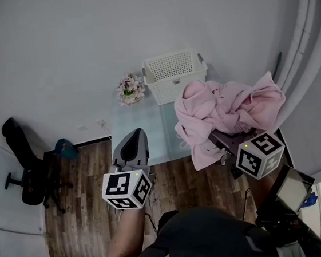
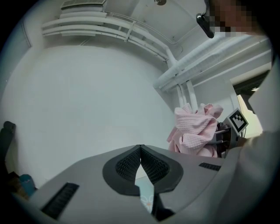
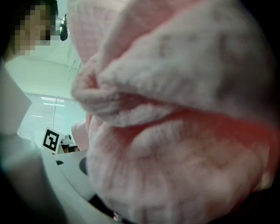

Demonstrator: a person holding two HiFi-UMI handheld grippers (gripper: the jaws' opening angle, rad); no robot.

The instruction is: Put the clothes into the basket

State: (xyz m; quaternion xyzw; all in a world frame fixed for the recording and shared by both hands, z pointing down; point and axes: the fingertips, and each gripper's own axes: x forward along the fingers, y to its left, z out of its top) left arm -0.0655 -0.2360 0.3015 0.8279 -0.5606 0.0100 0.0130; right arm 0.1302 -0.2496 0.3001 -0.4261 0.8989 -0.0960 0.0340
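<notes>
A bulky pink garment (image 1: 228,111) hangs bunched from my right gripper (image 1: 226,139), which is shut on it just right of the white lattice basket (image 1: 174,74). In the right gripper view the pink garment (image 3: 175,109) fills nearly everything and hides the jaws. My left gripper (image 1: 131,148) is held left of the garment, above the glass table's near edge. Its jaws are shut with nothing between them, as the left gripper view shows (image 2: 140,151). The pink garment (image 2: 194,131) appears there at the right.
The basket stands at the back of a small glass table (image 1: 149,132) against the white wall. A bunch of flowers (image 1: 131,90) sits left of the basket. A black office chair (image 1: 30,169) stands on the wood floor at left.
</notes>
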